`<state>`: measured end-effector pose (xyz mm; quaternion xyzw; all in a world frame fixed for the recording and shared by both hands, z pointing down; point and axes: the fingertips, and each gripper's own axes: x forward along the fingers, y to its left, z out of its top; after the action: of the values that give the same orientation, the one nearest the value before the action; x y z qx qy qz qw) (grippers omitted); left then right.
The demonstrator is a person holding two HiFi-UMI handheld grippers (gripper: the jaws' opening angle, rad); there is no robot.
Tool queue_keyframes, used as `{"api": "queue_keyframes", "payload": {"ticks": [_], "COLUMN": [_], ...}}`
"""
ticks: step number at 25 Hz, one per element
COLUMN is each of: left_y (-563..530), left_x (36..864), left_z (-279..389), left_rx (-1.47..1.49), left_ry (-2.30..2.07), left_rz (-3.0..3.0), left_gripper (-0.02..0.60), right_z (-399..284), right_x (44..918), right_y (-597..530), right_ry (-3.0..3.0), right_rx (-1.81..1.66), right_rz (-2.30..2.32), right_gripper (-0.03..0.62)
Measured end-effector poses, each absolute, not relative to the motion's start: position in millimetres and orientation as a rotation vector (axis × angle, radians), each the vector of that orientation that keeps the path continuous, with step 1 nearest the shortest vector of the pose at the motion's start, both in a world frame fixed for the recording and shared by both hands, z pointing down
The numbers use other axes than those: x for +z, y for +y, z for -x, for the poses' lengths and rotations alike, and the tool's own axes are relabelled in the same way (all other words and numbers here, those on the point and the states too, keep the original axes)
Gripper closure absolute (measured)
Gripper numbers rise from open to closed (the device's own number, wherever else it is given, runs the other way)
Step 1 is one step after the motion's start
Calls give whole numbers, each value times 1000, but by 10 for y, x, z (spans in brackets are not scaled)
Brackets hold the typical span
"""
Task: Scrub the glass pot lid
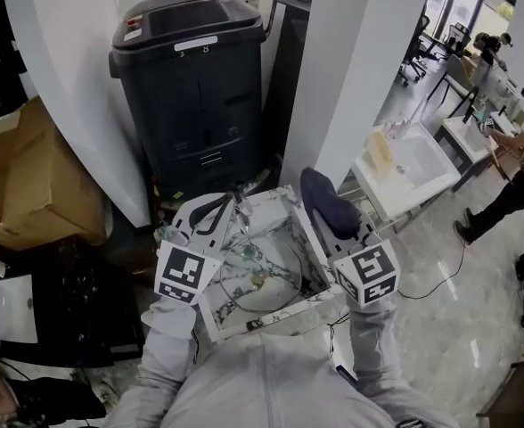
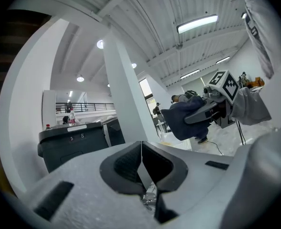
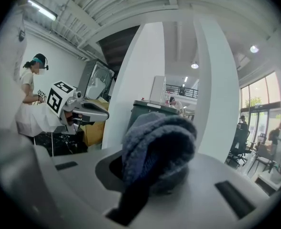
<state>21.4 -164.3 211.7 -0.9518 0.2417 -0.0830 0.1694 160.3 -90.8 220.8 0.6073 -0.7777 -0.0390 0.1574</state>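
Note:
The glass pot lid [image 1: 264, 279] lies flat in a white marble-patterned basin [image 1: 271, 205] below both grippers. My left gripper [image 1: 227, 203] is raised over the basin's left rim, jaws shut with nothing between them; its own view shows the pads pressed together [image 2: 141, 165]. My right gripper [image 1: 323, 199] is raised over the right rim, shut on a dark blue cloth [image 1: 329, 205] that bulges out over its jaws [image 3: 157, 144]. Each gripper shows in the other's view: the right one with the cloth [image 2: 184, 119], the left one [image 3: 89, 110]. Neither touches the lid.
A black wheeled bin [image 1: 195, 78] stands just behind the basin, with a white pillar [image 1: 360, 69] beside it. A cardboard box [image 1: 30, 181] lies at the left. A white sink stand [image 1: 409, 163] and a person [image 1: 520, 172] are at the right.

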Motion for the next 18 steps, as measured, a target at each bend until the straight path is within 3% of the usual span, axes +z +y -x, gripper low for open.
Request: {"api": "queue_keyframes", "payload": {"ticks": [18], "left_y": [-1409], "left_x": [1760], "left_z": [-247], "left_rx": [-189], "left_ry": [604], "left_rz": [2645], "left_gripper": [554], "right_z": [-1391], "right_x": [1869], "right_y": [-816], "right_ry": [-2230], "right_rx": [-235], "right_rz": [-1706], "right_gripper": [540]}}
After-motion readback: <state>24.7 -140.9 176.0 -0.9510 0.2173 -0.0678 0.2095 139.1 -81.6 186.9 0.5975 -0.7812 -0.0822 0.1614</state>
